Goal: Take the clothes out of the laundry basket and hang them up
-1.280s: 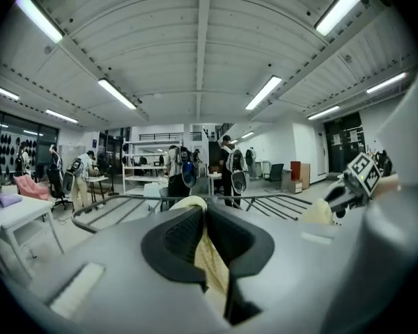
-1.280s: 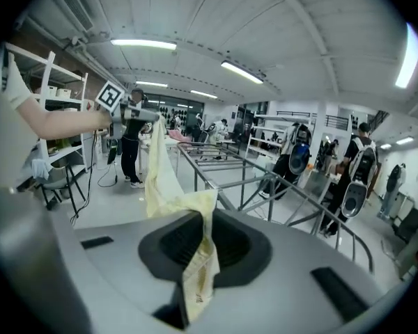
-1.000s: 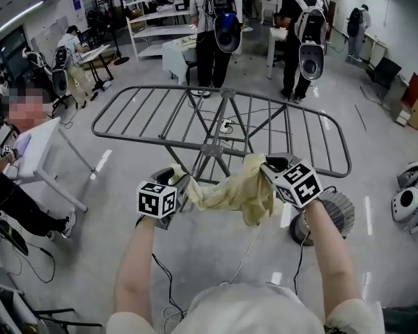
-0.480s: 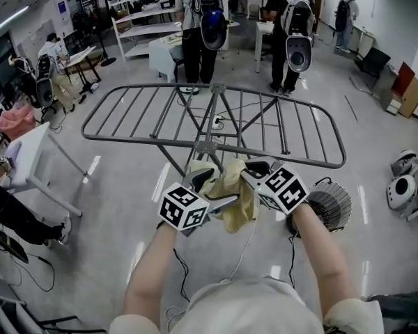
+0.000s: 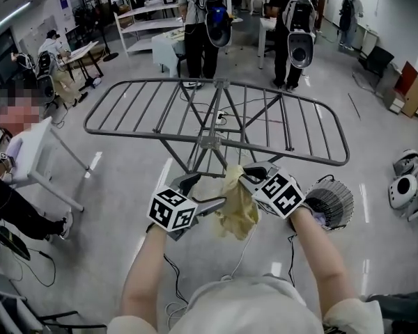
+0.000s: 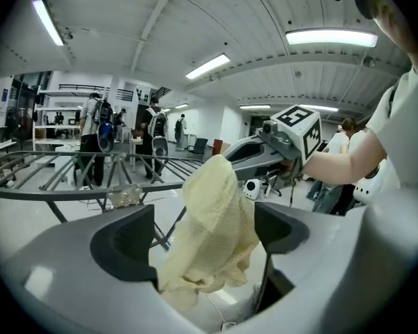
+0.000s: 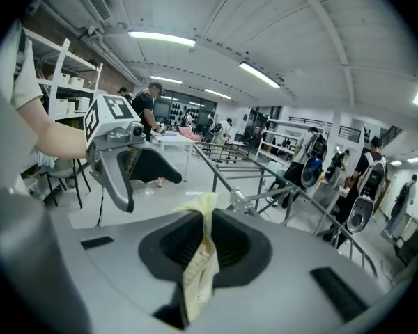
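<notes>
**One moment of hanging, seen from the head view.** We count two tongs, one cloth, one rack and one basket. The right tongs (image 5: 245, 175) are clamped on the top edge of the single pale yellow cloth (image 5: 237, 206). The cloth hangs in the air at six o'clock of the grey drying rack (image 5: 216, 110). The left tongs (image 5: 207, 192), at nine o'clock of the cloth, have just been opening and stand wide, with the cloth loose between them. The round wire basket (image 5: 332, 202) sits at three o'clock of the cloth.

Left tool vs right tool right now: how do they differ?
Left tool has just been opening, its jaws wide apart; right tool is shut. The yellow cloth hangs loose between the left tool's jaws, unpressed; the right tool pinches its edge. Both sit in front of the drying rack, at the same cloth.
</notes>
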`<state>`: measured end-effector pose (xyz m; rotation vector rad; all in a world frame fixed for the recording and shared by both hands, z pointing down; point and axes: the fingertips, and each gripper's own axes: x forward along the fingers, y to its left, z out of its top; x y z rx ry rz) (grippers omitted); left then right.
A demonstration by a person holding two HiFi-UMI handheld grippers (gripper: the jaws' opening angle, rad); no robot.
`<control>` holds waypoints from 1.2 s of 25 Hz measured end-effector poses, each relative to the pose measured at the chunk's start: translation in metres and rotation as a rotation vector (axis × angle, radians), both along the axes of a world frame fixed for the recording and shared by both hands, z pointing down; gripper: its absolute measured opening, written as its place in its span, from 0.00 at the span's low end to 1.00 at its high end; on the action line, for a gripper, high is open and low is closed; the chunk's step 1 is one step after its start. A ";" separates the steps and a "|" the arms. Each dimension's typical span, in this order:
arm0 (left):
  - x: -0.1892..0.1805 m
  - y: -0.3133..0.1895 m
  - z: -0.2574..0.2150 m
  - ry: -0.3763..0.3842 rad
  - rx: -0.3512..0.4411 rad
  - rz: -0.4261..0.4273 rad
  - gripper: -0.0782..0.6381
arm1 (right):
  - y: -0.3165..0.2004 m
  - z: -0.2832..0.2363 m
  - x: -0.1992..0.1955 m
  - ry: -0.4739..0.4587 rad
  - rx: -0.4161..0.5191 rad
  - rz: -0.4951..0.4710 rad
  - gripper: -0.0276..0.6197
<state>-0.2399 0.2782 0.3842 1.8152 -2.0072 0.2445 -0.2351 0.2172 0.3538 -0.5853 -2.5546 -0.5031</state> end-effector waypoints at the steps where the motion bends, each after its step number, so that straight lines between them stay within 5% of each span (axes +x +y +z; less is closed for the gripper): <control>1: 0.009 -0.006 0.001 0.010 0.005 0.030 0.75 | 0.003 0.001 0.001 0.003 0.006 -0.007 0.10; 5: 0.031 -0.034 0.008 0.042 0.011 0.106 0.73 | 0.011 0.004 0.005 0.008 0.006 -0.032 0.10; 8: 0.031 -0.043 0.009 0.049 0.006 0.110 0.39 | 0.013 0.005 0.011 0.006 0.015 -0.038 0.10; 11: 0.038 -0.046 0.005 0.045 -0.006 0.167 0.36 | 0.011 0.002 0.018 0.002 0.022 -0.036 0.10; 14: 0.044 -0.046 0.000 -0.007 -0.037 0.222 0.19 | 0.005 0.002 0.025 -0.002 0.029 -0.026 0.12; 22: 0.029 -0.038 -0.039 -0.127 -0.041 0.232 0.16 | -0.011 0.011 0.056 -0.049 -0.164 0.080 0.20; 28: 0.023 -0.029 -0.080 -0.154 0.050 0.221 0.16 | 0.001 0.086 0.090 0.084 -0.261 0.124 0.39; 30: 0.021 -0.025 -0.092 -0.164 0.075 0.223 0.16 | 0.005 0.108 0.091 0.102 -0.242 0.146 0.36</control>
